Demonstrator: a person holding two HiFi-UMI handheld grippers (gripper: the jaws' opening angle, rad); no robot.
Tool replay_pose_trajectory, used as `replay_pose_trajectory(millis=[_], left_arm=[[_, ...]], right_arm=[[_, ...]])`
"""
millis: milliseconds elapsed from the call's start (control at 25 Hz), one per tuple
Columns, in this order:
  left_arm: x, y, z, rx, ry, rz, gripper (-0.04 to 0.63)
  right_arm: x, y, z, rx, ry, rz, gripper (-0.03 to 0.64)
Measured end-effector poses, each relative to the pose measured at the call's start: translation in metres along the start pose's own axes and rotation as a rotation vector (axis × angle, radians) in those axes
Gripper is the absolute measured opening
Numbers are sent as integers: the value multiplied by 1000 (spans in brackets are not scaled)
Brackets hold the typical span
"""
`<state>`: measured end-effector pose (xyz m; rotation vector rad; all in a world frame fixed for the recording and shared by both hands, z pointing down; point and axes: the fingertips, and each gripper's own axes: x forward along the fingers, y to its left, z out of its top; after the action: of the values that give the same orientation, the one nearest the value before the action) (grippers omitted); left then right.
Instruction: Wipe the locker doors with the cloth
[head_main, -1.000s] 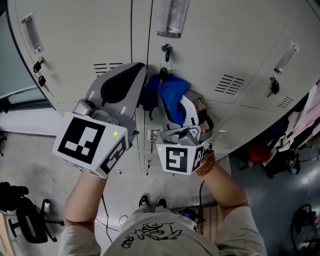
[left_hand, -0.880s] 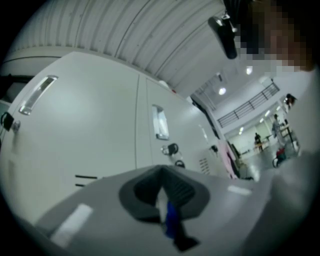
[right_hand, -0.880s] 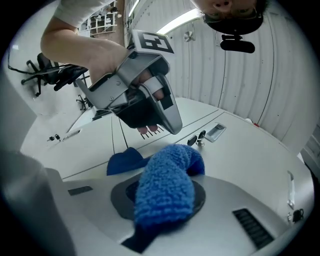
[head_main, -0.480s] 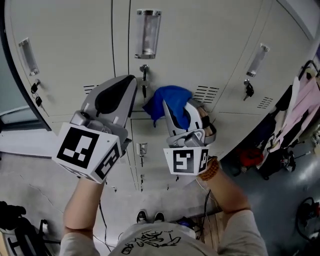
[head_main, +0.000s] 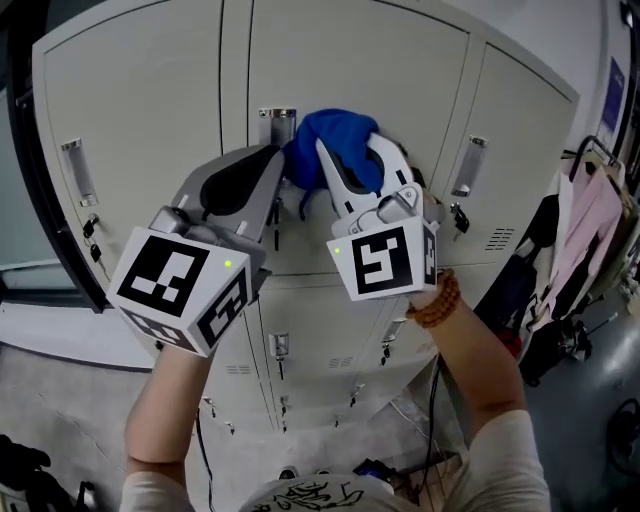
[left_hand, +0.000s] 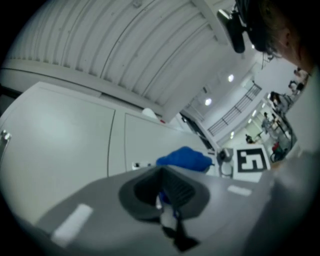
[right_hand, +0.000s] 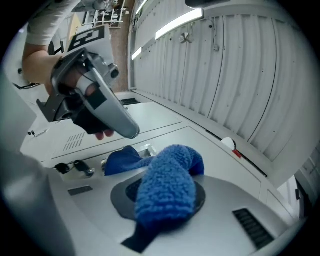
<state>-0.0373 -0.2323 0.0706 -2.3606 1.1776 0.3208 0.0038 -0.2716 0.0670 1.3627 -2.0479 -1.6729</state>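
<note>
The blue fluffy cloth (head_main: 335, 150) is pressed against the grey locker doors (head_main: 380, 70), beside a metal pull handle (head_main: 277, 122). My right gripper (head_main: 345, 165) is shut on the cloth, which bulges out over its jaws (right_hand: 167, 192). My left gripper (head_main: 268, 170) hovers just left of the cloth, its jaws together with nothing held. In the left gripper view the cloth (left_hand: 185, 159) lies beyond the closed left gripper (left_hand: 162, 174). In the right gripper view the left gripper (right_hand: 122, 127) stands above the door.
More pull handles (head_main: 467, 165) (head_main: 76, 170) and hanging keys (head_main: 458, 215) stick out of the neighbouring doors. A lower row of lockers (head_main: 330, 340) sits beneath. Clothes (head_main: 585, 240) hang at the right. A dark frame (head_main: 40, 200) borders the lockers at left.
The right gripper has carried the cloth up the door, from the key and vent slots to the handle level. The left gripper rose alongside it.
</note>
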Motion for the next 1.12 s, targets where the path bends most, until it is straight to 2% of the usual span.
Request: replay_pose_trajectory(millis=[160, 360, 680, 880, 1120], left_arm=[[10, 1, 28, 35, -44, -1, 2], [23, 2, 53, 43, -90, 1, 3], [34, -10, 63, 78, -105, -18, 2], [31, -30, 47, 32, -95, -62, 2], [25, -49, 19, 8, -55, -79, 2]], right_arm=[[27, -43, 30, -29, -74, -32, 23], [49, -89, 51, -44, -105, -77, 23], [43, -149, 39, 30, -91, -167, 23], [19, -141, 11, 79, -80, -191, 23], [-12, -87, -16, 87, -65, -148, 23]])
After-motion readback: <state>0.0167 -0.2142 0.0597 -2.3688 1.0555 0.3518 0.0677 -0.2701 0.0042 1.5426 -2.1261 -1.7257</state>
